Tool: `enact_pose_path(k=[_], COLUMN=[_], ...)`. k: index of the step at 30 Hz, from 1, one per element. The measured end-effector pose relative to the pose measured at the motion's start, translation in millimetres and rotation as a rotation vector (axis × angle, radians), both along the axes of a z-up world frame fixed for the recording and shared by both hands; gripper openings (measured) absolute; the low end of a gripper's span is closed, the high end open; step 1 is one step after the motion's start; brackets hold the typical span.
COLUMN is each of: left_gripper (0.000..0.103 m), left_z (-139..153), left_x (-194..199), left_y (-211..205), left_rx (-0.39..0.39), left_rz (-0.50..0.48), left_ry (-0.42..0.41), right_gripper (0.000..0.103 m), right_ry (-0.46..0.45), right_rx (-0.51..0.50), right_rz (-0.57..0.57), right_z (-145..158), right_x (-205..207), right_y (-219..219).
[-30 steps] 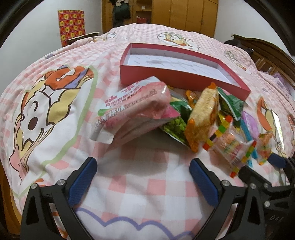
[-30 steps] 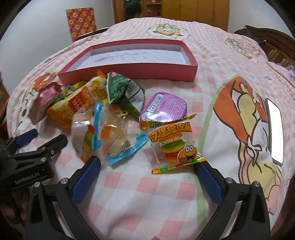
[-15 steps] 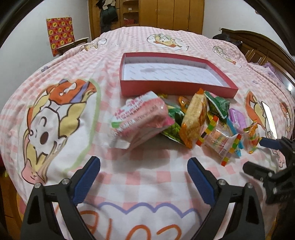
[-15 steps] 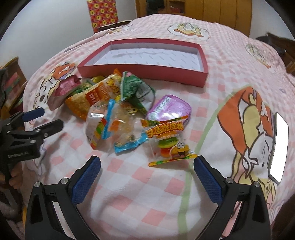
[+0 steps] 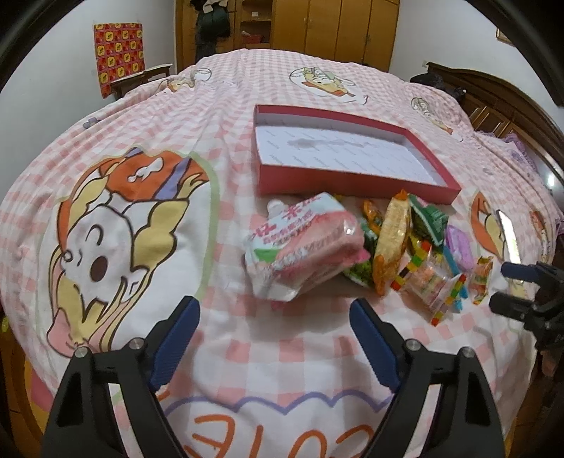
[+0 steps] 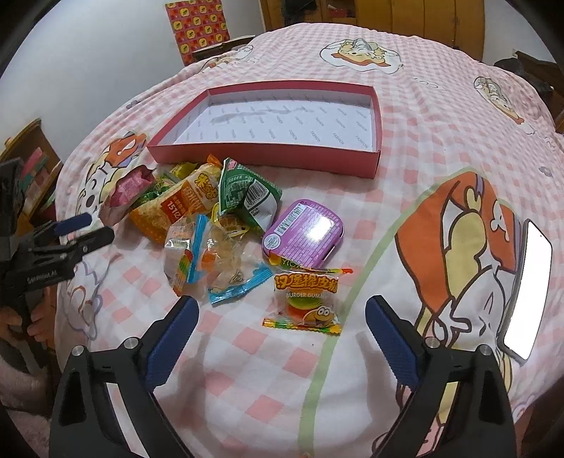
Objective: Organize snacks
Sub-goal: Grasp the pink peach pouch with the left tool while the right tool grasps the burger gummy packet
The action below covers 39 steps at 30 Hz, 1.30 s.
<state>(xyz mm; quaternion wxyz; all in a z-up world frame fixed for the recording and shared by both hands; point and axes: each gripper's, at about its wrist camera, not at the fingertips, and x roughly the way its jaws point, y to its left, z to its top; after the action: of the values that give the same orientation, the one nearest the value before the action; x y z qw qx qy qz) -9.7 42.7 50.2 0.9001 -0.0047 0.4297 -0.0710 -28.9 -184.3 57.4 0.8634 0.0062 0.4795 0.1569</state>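
Observation:
A shallow red box [image 5: 356, 183] [image 6: 268, 162] with a white inside lies empty on the bed. A heap of snack packets sits just in front of it: a big pink bag [image 5: 303, 246] [image 6: 127, 190], an orange pack [image 5: 391, 239] [image 6: 176, 211], a green pack [image 6: 246, 193], a purple tub [image 6: 303, 236], clear candy bags [image 6: 211, 260] and a burger gummy pouch [image 6: 303, 303]. My left gripper [image 5: 275, 317] is open, held back from the pink bag. My right gripper [image 6: 282, 317] is open, with the gummy pouch between its tips.
The pink checked bedsheet [image 5: 123, 211] with cartoon prints covers the whole bed. A phone [image 6: 525, 289] lies on the sheet at the right. Wooden wardrobes [image 5: 335, 28] and a headboard [image 5: 511, 105] stand beyond. A hand [image 6: 14, 320] grips the left tool.
Both grippers have drawn back and up from the snack heap, so the packets look smaller and farther. Both stay open with nothing held.

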Motion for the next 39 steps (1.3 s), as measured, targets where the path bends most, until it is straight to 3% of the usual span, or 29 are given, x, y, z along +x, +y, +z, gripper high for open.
enact_pose_path(k=[7, 18, 30, 33, 35, 36, 37, 39], left_gripper=[0.090, 0.088, 0.081, 0.079, 0.075, 0.072, 0.060, 0.057], left_z=[8, 5, -2, -1, -1, 0, 0, 2], left_x=[16, 42, 53, 53, 52, 51, 50, 48], left_y=[-4, -9, -6, -6, -7, -8, -8, -9], left_rx=[-0.040, -0.058, -0.119, -0.121, -0.118, -0.111, -0.102, -0.079], left_rz=[-0.011, 0.012, 0.028, 0.026, 0.017, 0.010, 0.007, -0.003], left_ry=[0.003, 0.016, 0.018, 0.015, 0.011, 0.009, 0.007, 0.008], right_gripper=[0.095, 0.088, 0.065, 0.054, 0.044, 0.042, 0.039, 0.038], right_ry=[0.010, 0.043, 0.116, 0.121, 0.127, 0.133, 0.142, 0.155], right_rx=[-0.028, 0.008, 0.038, 0.037, 0.039, 0.041, 0.043, 0.039], right_rz=[0.018, 0.007, -0.006, -0.006, -0.004, -0.002, 0.001, 0.009], right_z=[0, 6, -13, -15, -16, -17, -18, -19], right_x=[3, 15, 23, 25, 25, 26, 27, 29], right_y=[4, -2, -1, -1, -1, -2, -1, 1])
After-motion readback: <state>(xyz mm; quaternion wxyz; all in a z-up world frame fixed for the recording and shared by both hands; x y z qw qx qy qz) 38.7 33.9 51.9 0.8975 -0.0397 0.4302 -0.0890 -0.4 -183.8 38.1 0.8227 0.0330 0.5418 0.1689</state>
